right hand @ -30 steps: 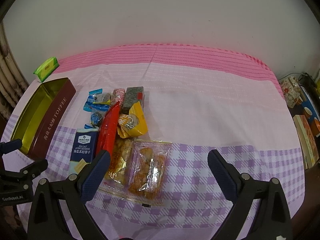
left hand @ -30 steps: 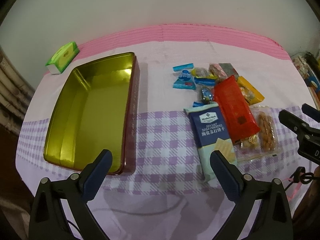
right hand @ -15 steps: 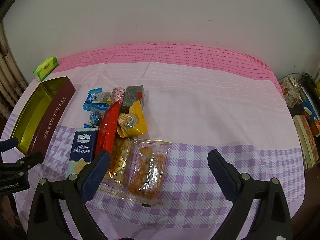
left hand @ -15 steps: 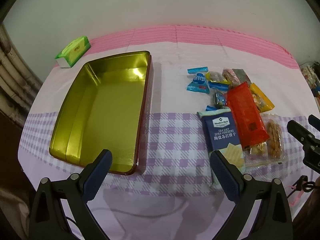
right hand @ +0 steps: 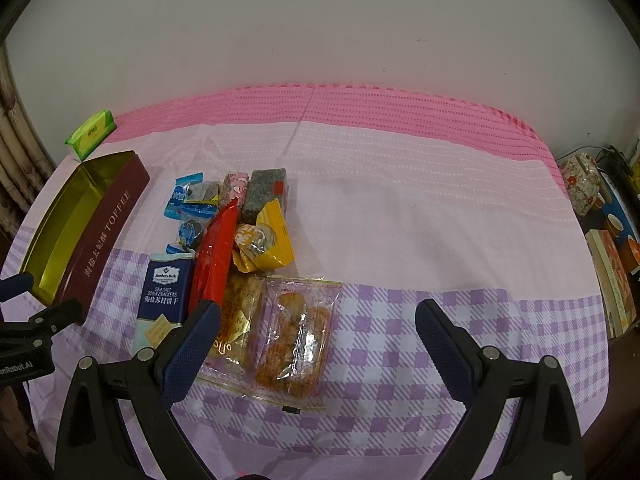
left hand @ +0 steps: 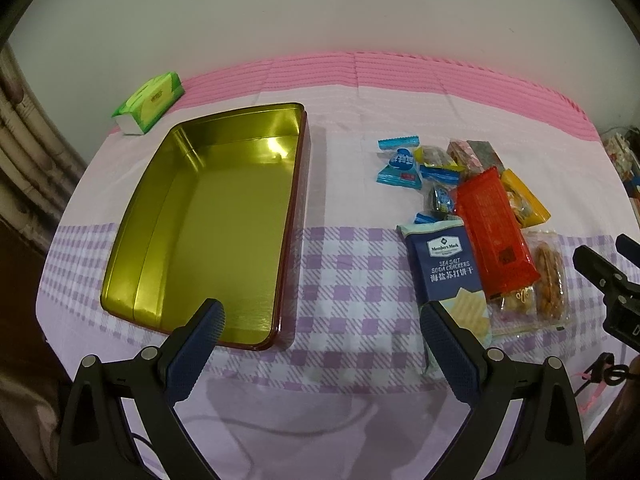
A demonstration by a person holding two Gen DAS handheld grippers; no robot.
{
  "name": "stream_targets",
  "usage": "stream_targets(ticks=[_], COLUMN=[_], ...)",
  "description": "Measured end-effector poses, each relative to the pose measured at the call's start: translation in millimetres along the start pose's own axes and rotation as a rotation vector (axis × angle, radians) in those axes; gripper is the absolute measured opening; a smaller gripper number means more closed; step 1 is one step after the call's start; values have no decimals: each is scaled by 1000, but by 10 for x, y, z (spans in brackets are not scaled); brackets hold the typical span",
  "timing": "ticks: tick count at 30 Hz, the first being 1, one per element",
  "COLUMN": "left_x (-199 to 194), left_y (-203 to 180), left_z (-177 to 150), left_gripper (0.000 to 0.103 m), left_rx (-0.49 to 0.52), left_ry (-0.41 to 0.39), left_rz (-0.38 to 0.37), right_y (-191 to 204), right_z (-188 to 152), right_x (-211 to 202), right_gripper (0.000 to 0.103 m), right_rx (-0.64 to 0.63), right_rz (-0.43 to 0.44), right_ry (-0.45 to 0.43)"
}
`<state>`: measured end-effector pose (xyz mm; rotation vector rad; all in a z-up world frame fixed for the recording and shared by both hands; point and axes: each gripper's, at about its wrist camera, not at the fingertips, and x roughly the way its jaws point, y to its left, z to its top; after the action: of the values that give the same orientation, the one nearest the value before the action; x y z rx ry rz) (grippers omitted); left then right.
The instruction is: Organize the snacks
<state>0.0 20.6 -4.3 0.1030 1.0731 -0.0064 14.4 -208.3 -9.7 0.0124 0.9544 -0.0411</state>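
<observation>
Both are spread wide and hold nothing: the left hand-held gripper (left hand: 322, 320) hovers before the open gold tin (left hand: 208, 216), the right hand-held gripper (right hand: 318, 320) above the snacks (right hand: 236, 248) piled on the table (right hand: 420, 220).

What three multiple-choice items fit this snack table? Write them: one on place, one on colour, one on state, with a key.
1. Where does the green tissue pack lie?
A. inside the tin
B. on the cloth beyond the tin's far corner
C. on the snack pile

2. What colour is the long packet beside the soda cracker pack?
A. red
B. green
C. white

3. What is in the toffee tin?
A. crackers
B. candies
C. nothing

Key: B, the tissue pack sits outside the tin; A, its wrapper is plainly red; C, only bare gold floor shows, and the left gripper and right gripper are open.
</observation>
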Motion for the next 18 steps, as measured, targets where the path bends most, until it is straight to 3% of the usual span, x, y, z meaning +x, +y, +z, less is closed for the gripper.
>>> stream_targets(ticks=[18], left_x=[12], left_y=[26], left_z=[-7], left_gripper=[98], left_rx=[4], left_ry=[5], left_rz=[2], right_y=[31], right_z=[-16], right_x=[84], right_gripper=[96], right_rx=[-5], right_rz=[-20], right_ry=[41])
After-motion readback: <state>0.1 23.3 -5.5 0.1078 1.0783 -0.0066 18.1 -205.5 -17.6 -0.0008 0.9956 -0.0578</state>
